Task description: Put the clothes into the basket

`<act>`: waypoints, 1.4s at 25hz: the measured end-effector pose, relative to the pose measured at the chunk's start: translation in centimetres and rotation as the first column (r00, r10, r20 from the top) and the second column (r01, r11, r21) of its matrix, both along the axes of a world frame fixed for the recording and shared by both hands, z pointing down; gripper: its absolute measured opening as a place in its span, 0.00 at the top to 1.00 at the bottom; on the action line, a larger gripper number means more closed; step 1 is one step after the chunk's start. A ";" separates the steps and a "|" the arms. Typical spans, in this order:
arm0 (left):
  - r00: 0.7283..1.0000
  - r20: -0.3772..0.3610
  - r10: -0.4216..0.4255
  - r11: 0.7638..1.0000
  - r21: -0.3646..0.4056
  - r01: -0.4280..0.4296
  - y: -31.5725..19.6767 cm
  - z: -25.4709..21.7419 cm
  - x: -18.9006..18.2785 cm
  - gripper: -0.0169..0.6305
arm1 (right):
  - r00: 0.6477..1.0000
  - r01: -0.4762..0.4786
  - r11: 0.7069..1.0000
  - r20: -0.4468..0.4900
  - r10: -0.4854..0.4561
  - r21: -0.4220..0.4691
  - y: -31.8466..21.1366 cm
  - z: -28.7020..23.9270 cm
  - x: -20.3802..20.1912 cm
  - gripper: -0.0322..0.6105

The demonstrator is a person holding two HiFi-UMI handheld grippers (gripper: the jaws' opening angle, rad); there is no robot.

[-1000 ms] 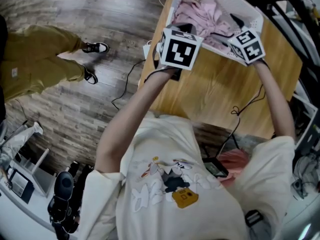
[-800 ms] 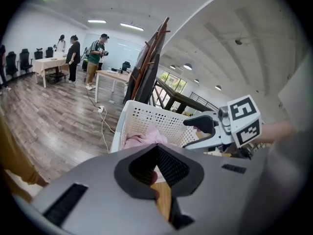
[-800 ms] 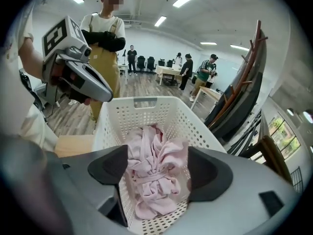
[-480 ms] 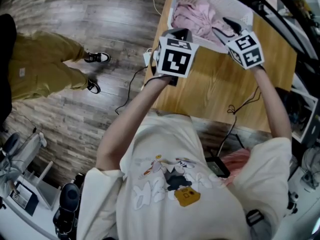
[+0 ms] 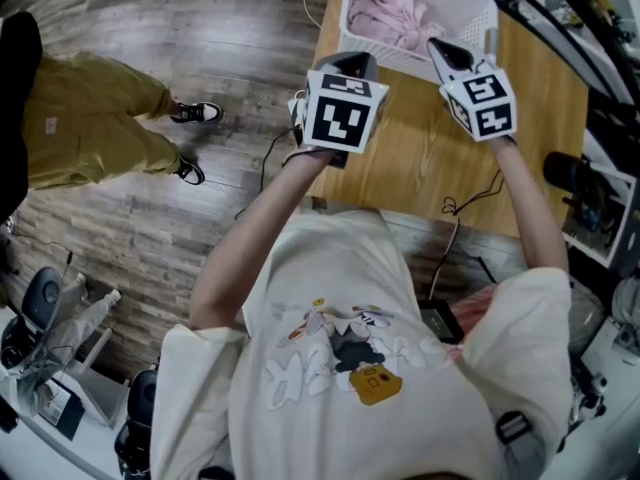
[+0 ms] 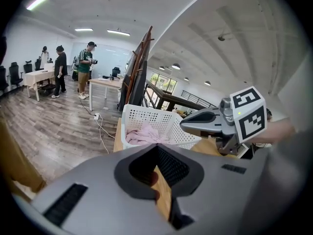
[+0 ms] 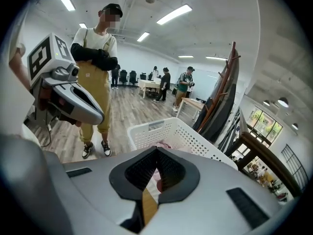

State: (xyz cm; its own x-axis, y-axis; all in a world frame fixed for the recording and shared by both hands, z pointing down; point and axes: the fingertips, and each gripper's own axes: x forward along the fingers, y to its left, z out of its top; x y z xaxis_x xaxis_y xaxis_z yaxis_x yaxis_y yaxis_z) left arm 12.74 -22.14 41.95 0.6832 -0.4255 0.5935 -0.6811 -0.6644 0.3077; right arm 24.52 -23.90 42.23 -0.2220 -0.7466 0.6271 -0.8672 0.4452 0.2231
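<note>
**Item: pink clothes [image 5: 385, 10].** They lie bundled inside the white basket [image 5: 478, 13] at the top centre of the head view. No cloth is seen hanging over the rim or lying on the worktop [image 5: 420, 173].

**Item: left gripper [image 5: 352, 61].** It is held above the near edge of the worktop, just short of the basket. The jaws are pressed together with nothing between them.

**Item: right gripper [image 5: 441, 48].** It is to the right of the left gripper, beside the basket's near wall. The jaws are pressed together and hold nothing.

**Step in hand (judgement).** The loading looks complete and the grippers need only come away. Doing this well means lifting clear of the rim without nudging the light basket. A last check that no sleeve trails over the far wall would also help.

**Views compared.**
- The head view alone shows the basket from above and the bare worktop around it, but not the jaw tips closely.
- The two gripper views settle that the jaws meet, and show the basket's perforated side with pink cloth above the rim.
- The right gripper view shows a standing person in mustard dungarees [image 7: 95, 82] at its upper left.
- The left gripper view shows distant people by desks.
</note>
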 end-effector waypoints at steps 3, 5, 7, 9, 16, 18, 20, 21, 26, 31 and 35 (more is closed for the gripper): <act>1.000 -0.012 0.023 1.000 0.021 -0.022 1.4 -1.0 -1.1 0.97 | 0.996 -0.057 0.998 0.066 0.055 0.027 1.3 -0.6 -1.4 0.92; 0.999 -0.019 0.038 0.999 0.039 -0.037 2.5 -1.9 -1.9 0.97 | 0.989 -0.096 0.994 0.121 0.090 0.046 2.7 -1.5 -2.7 0.92; 0.999 -0.022 0.046 0.997 0.056 -0.044 3.5 -2.7 -2.8 0.97 | 0.976 -0.134 0.988 0.185 0.119 0.071 4.3 -2.8 -4.3 0.92; 0.998 -0.034 0.055 0.997 0.063 -0.052 4.5 -3.2 -3.6 0.97 | 0.961 -0.163 0.982 0.239 0.137 0.094 5.9 -3.9 -5.8 0.92; 0.991 -0.089 0.104 0.993 0.064 -0.098 8.1 -4.3 -5.4 0.97 | 0.923 -0.223 0.968 0.344 0.171 0.119 10.7 -5.7 -9.1 0.92; 0.988 -0.102 0.114 0.992 0.066 -0.108 8.8 -4.1 -6.1 0.97 | 0.910 -0.254 0.960 0.367 0.196 0.118 11.6 -5.5 -9.8 0.92; 0.987 -0.107 0.117 0.992 0.067 -0.110 9.9 -4.0 -6.9 0.97 | 0.894 -0.280 0.953 0.394 0.214 0.117 13.1 -5.3 -10.6 0.92; 0.987 -0.108 0.118 0.991 0.073 -0.110 10.5 -4.1 -7.2 0.97 | 0.885 -0.292 0.949 0.410 0.221 0.120 13.8 -5.5 -10.8 0.92; 0.987 -0.099 0.130 0.984 0.135 -0.116 12.0 -5.4 -8.5 0.97 | 0.853 -0.332 0.933 0.466 0.234 0.140 16.0 -6.4 -12.1 0.92; 0.983 -0.123 0.135 0.977 0.180 -0.112 14.2 -6.5 -9.7 0.97 | 0.844 -0.323 0.935 0.491 0.214 0.148 18.7 -7.0 -14.2 0.92; 0.981 -0.129 0.143 0.974 0.194 -0.116 15.9 -7.1 -10.7 0.97 | 0.856 -0.304 0.939 0.478 0.195 0.161 20.6 -7.7 -15.3 0.92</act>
State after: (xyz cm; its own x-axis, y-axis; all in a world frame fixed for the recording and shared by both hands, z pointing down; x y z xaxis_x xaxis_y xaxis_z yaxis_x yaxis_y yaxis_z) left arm 2.07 -6.20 34.87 0.8107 -0.4212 0.4066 -0.5441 -0.7984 0.2580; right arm 9.19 -3.33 34.51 -0.2252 -0.9218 0.3156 -0.9710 0.1857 -0.1503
